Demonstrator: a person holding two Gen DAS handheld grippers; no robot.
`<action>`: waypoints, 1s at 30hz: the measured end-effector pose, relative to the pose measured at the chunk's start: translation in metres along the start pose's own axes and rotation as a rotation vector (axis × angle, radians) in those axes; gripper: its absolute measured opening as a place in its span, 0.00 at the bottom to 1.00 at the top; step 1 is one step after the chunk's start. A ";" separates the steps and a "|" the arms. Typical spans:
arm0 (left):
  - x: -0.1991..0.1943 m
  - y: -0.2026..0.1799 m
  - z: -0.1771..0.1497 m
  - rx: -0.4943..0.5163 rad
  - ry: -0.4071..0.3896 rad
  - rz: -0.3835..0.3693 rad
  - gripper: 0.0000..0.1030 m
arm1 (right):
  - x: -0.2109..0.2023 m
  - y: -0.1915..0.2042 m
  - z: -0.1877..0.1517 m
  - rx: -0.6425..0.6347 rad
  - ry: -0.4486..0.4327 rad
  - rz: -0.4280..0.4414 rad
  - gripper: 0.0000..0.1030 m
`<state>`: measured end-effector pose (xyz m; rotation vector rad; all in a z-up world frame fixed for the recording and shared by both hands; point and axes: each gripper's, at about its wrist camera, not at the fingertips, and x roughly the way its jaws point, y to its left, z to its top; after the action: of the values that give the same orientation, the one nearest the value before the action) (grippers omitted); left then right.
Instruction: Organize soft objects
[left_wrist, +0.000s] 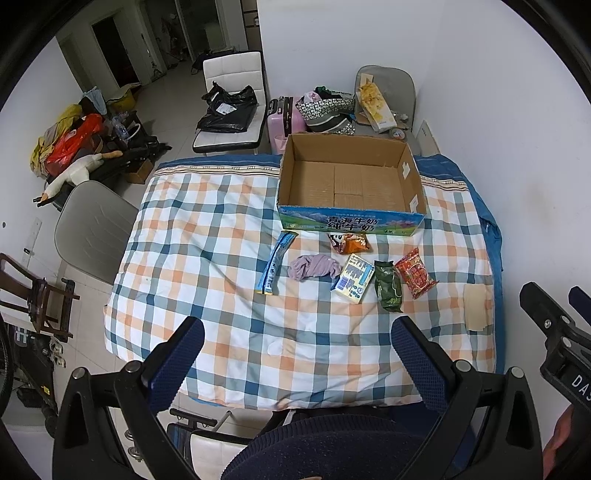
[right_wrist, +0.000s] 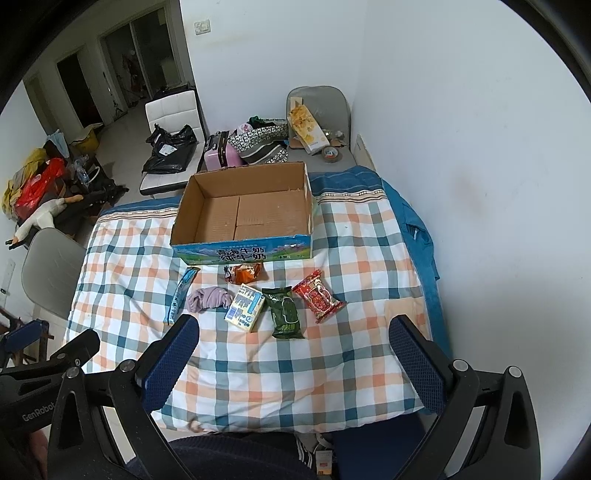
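An open, empty cardboard box (left_wrist: 351, 184) (right_wrist: 243, 214) stands at the far side of a checked quilt (left_wrist: 207, 236) (right_wrist: 354, 354). In front of it lie a long blue packet (left_wrist: 275, 264) (right_wrist: 180, 293), a crumpled purple cloth (left_wrist: 314, 266) (right_wrist: 208, 298), an orange snack bag (left_wrist: 351, 242) (right_wrist: 245, 273), a pale yellow carton (left_wrist: 354, 277) (right_wrist: 245, 307), a green packet (left_wrist: 388, 291) (right_wrist: 285, 313) and a red packet (left_wrist: 415, 273) (right_wrist: 318, 300). My left gripper (left_wrist: 297, 354) and right gripper (right_wrist: 295, 350) are both open and empty, held above the near part of the quilt.
A grey chair (left_wrist: 92, 229) stands left of the table. Beyond the box are a white chair with a black bag (left_wrist: 229, 110), a pink suitcase (left_wrist: 284, 120) and a grey chair with clutter (left_wrist: 384, 103). A white wall (right_wrist: 480, 147) is on the right.
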<state>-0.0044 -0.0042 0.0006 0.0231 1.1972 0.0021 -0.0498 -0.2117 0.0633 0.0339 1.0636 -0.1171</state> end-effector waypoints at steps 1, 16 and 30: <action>0.000 -0.001 -0.001 0.001 0.000 0.001 1.00 | 0.000 0.000 0.000 0.001 0.000 0.000 1.00; 0.000 0.005 0.007 0.001 -0.008 0.003 1.00 | -0.004 0.001 0.006 0.004 -0.008 -0.001 1.00; -0.017 0.013 0.029 0.003 -0.064 0.010 1.00 | -0.018 -0.006 0.016 0.010 -0.050 0.007 1.00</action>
<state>0.0163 0.0077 0.0268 0.0322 1.1335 0.0084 -0.0450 -0.2171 0.0874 0.0432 1.0129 -0.1167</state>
